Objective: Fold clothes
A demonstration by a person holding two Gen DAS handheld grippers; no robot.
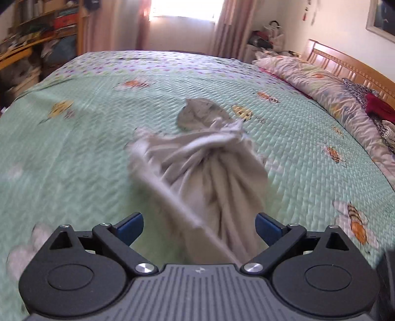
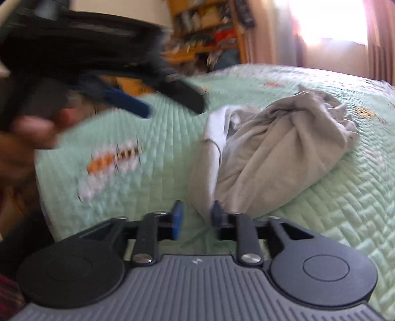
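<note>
Cloth bunched mid-bed: the grey garment sits crumpled on the green quilt. Left gripper gapes wide above its six-o'clock end, empty. Right gripper stands part-open astride a hanging fold, probably seeking an edge to spread it.

Bright curtained window, cluttered wooden shelves, wooden headboard, white wall.

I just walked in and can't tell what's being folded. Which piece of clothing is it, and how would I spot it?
Look at the big bed with the mint-green quilted bedspread printed with bees. Near its middle lies a crumpled pale grey garment, bunched into a heap. It is the only plain grey thing on the green; the other fabrics, by the headboard, are floral or red.
</note>
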